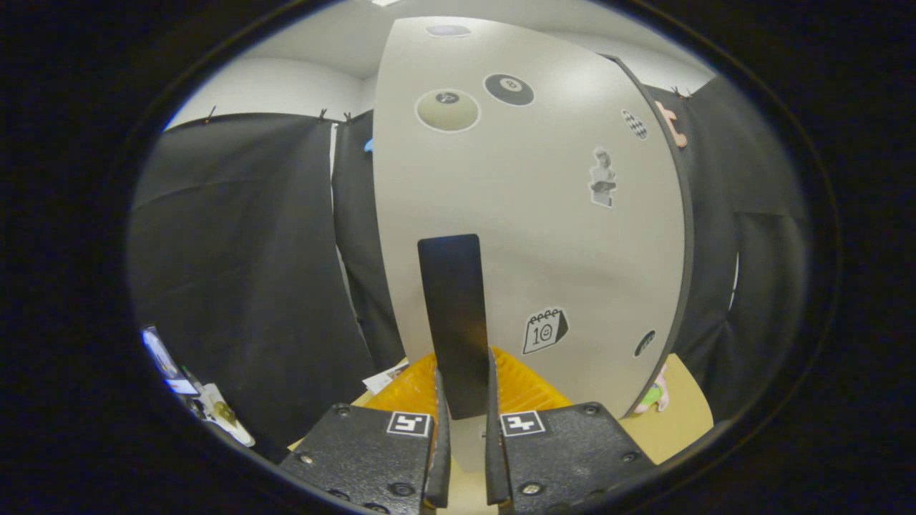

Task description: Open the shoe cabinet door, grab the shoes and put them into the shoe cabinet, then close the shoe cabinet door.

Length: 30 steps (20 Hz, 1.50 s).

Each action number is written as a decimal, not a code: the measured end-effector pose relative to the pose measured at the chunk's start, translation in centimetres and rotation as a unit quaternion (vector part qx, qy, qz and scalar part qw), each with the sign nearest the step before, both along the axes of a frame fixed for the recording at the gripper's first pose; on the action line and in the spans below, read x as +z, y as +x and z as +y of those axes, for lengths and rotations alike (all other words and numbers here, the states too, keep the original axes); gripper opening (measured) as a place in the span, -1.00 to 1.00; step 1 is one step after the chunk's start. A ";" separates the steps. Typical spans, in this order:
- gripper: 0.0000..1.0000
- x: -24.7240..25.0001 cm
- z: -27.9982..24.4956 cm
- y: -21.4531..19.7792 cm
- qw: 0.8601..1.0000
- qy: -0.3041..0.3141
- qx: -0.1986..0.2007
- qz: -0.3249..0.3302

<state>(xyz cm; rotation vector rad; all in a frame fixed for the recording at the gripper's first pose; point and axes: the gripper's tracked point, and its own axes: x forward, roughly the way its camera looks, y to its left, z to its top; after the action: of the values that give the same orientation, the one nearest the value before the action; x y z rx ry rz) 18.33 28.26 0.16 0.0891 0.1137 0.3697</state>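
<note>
Hand-held gripper (464, 400) clamps door handle (454, 315); black-draped booth.

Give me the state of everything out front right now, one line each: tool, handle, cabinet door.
tool: shut on the door handle, both fingers pressing its lower end.
door handle: dark flat bar, upright, clamped between the fingers.
cabinet door: pale, stickered panel just ahead of the fingers; open or closed cannot be told.
orange object: low, beside the fingers; what it is cannot be told.
</note>
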 end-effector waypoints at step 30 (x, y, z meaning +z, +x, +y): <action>-0.92 0.1 -9.5 -1.6 0.984 -0.047 -0.170 -0.005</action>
<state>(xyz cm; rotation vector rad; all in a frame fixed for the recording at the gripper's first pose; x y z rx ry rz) 16.69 18.75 0.27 0.0126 0.1027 0.0238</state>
